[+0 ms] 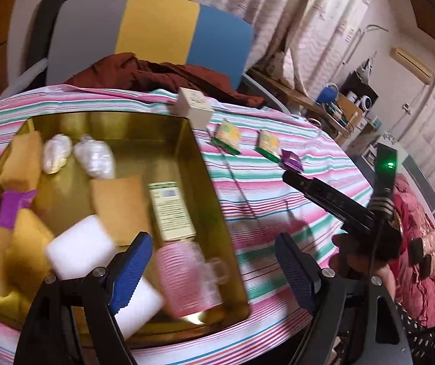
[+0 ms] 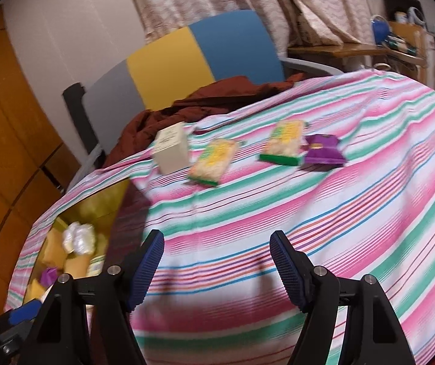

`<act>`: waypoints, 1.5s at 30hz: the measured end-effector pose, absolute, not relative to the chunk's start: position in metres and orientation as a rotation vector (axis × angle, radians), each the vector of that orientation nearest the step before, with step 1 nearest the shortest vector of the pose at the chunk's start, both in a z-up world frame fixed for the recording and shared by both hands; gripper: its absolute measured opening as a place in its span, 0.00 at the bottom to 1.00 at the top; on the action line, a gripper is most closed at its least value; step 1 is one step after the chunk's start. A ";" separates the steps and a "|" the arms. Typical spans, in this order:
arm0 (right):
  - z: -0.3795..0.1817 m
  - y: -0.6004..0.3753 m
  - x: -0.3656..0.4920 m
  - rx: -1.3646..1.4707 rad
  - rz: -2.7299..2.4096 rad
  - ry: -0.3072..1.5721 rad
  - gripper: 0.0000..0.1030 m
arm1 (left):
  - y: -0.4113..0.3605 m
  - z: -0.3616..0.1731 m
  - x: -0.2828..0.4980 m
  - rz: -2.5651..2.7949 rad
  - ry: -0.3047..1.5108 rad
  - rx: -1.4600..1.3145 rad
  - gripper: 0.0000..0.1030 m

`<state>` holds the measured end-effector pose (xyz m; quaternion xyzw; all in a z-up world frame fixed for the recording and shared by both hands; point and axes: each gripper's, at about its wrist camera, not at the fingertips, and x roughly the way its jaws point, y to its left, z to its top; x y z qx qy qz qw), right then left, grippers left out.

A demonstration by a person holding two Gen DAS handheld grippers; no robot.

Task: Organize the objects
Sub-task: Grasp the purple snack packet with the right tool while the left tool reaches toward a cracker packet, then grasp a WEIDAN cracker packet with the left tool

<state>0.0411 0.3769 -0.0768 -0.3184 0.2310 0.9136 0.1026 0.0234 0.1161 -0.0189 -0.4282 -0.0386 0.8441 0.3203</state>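
Your left gripper (image 1: pixel 214 255) is hanging with its jaws standing wide apart and nothing between them, its blue pads (image 1: pixel 132 270) showing over the near right corner of the gold tin (image 1: pixel 217 206). Your right gripper (image 2: pixel 217 261) is likewise holding its jaws open and empty, pointing down at bare striped cloth (image 2: pixel 308 219) to the right of the tin.

Inside the tin, closest to your left jaws, a white foam block (image 1: pixel 80 249) and a pink ribbed clear cup (image 1: pixel 187 276) are lying, with a green-labelled carton (image 1: pixel 171 210) just beyond the cup. Farther into the tin, yellow sponges (image 1: pixel 22 158) are sitting along its left side, a purple packet (image 1: pixel 13 206) is lying among them, and two white wrapped bundles (image 1: pixel 92 159) are resting near its far wall.

Outside the tin, on the cloth-covered bench, a small cream box (image 2: pixel 171 149) is standing just past the tin's far right corner. To the right of that box, two green-edged snack packets (image 2: pixel 214 161) (image 2: pixel 284 146) are lying apart from each other, and a purple packet (image 2: pixel 324 149) is sitting just beside the farther one.

Beyond the tin's far side, a brown garment (image 1: pixel 168 76) is lying on a chair with a grey, yellow and blue back (image 1: pixel 156 30). Everything is looking motion-blurred.
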 end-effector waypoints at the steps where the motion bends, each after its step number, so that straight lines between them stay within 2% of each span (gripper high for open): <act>1: -0.079 0.385 0.040 -0.943 2.678 0.681 0.71 | 0.122 -0.019 0.023 2.208 -0.087 -1.128 0.81; 11: -0.086 0.460 0.023 -0.913 2.552 0.735 0.71 | 0.175 -0.016 0.025 2.121 0.016 -1.139 0.81; 17: -0.087 0.493 -0.015 -0.943 2.512 0.684 0.69 | 0.187 -0.015 0.015 2.115 0.032 -1.156 0.81; 23: -0.096 0.506 -0.046 -1.001 2.500 0.608 0.60 | 0.198 -0.016 0.004 2.104 0.043 -1.183 0.81; 26: -0.103 0.508 -0.055 -1.038 2.492 0.576 0.52 | 0.207 -0.015 -0.001 2.101 0.068 -1.186 0.81; 31: -0.113 0.516 -0.054 -1.054 2.476 0.627 0.42 | 0.228 -0.013 -0.018 2.082 0.090 -1.211 0.81; 38: -0.108 0.512 -0.034 -0.998 2.474 0.570 0.41 | 0.271 -0.014 -0.053 2.080 0.174 -1.217 0.81; 45: -0.111 0.513 -0.025 -0.963 2.449 0.590 0.41 | 0.310 -0.037 -0.108 2.108 0.231 -1.329 0.81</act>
